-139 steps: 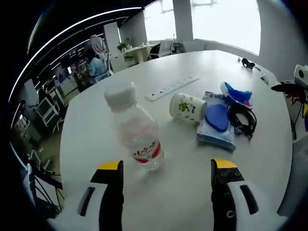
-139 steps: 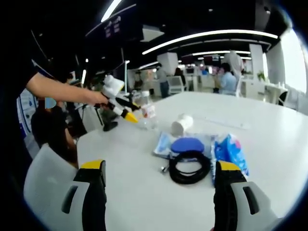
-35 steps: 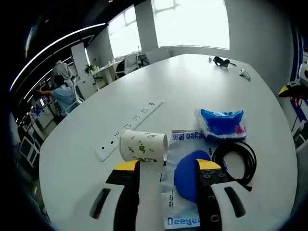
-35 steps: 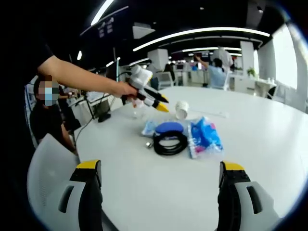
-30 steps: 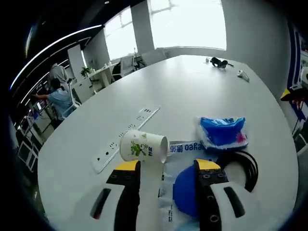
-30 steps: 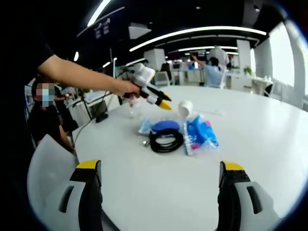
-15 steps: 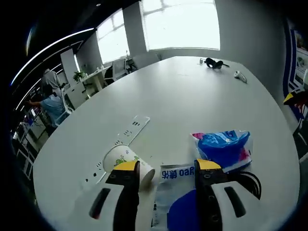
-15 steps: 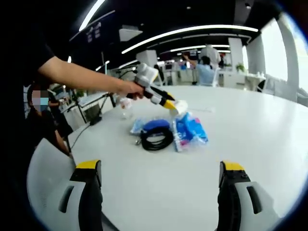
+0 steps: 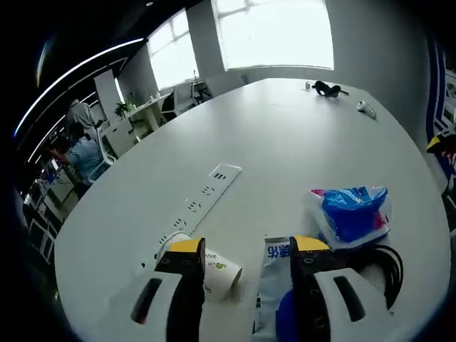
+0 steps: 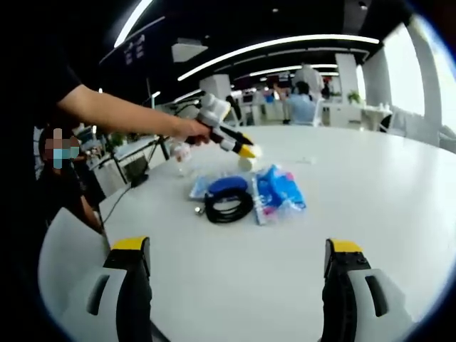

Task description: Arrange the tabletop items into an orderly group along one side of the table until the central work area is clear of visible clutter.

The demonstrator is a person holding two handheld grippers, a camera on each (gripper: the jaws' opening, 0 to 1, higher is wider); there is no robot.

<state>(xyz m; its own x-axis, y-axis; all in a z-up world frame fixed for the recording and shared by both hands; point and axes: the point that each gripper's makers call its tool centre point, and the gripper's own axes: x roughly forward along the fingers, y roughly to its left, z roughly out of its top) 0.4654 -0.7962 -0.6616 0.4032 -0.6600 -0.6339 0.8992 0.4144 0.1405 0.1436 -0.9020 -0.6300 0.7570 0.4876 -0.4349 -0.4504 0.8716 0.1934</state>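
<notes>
A white paper cup point(image 9: 217, 271) with green print lies on its side on the white table point(image 9: 285, 142), against the inner face of my left jaw. My left gripper point(image 9: 248, 246) hovers over it, open, jaws not touching its two sides. Beside the cup lie a wipes packet point(image 9: 273, 281) with a blue lid, a blue bag point(image 9: 353, 212) and a black cable coil point(image 9: 385, 260). In the right gripper view the left gripper point(image 10: 246, 151) points down at the cup point(image 10: 247, 163). My right gripper point(image 10: 239, 247) stands wide open above the table's near part, holding nothing.
A white power strip point(image 9: 203, 203) runs along the table beyond the cup. A clear bottle point(image 10: 184, 154) stands behind the person's arm point(image 10: 121, 114). Small dark and white items point(image 9: 328, 88) sit at the far end. A white chair back point(image 10: 68, 267) is at the near edge.
The left gripper has moved forward over the cup, which now lies low in its view by the left jaw. The right gripper stays open and nearly still.
</notes>
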